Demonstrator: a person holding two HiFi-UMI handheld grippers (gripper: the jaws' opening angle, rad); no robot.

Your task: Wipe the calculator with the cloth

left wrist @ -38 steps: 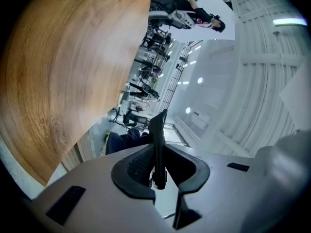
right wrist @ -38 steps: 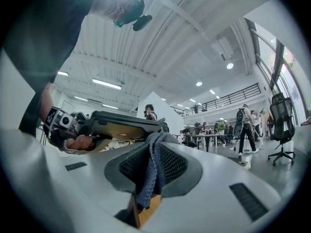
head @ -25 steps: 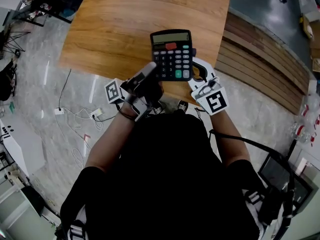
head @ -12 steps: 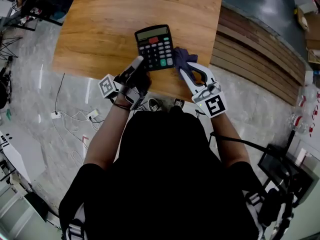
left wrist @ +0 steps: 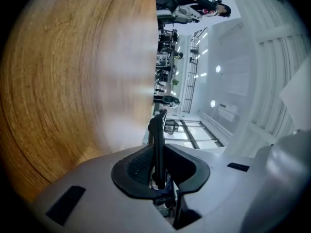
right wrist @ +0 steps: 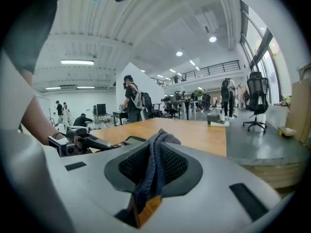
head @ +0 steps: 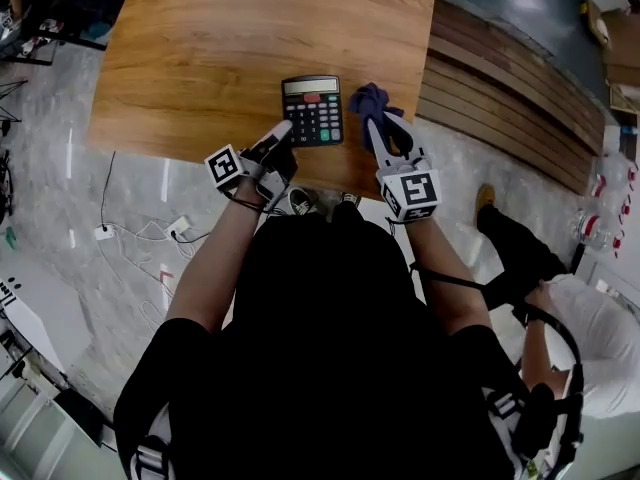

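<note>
Calculator (head: 312, 110) is pinched at its near left corner by the left gripper (head: 283, 132), above the near edge strip of the wooden table (head: 250, 28). It lies face up. I cannot tell whether its back rests on the wood or hangs just above it.

The left forearm reaches forward and inward. The left gripper is rolled onto its side, with its marker cube (head: 226, 166) toward the floor side. In the left gripper view the calculator shows only as a thin dark edge, clamped between the 2 black pads, with the tabletop filling the left of that view.

The right forearm runs almost straight ahead. The right gripper (head: 385, 126) points forward, and its marker cube (head: 411, 194) faces up with a black-and-white square pattern. Its jaws are pressed on a bunched purple-blue cloth (head: 371, 97), whose tuft stands past the tips. The cloth is just beside the calculator's right edge, with a narrow gap between them.

The calculator's pale display strip lies on its far side, with 1 red key just under it and rows of dark keys nearer. The key print is too small to read.

Right of the table run wooden slats (head: 510, 88). Cables (head: 130, 230) lie on the grey floor to the left. A second person (head: 590, 328) is at the right edge of the head view. Far off in the right gripper view stand desks, several people and an office chair (right wrist: 256, 98).
</note>
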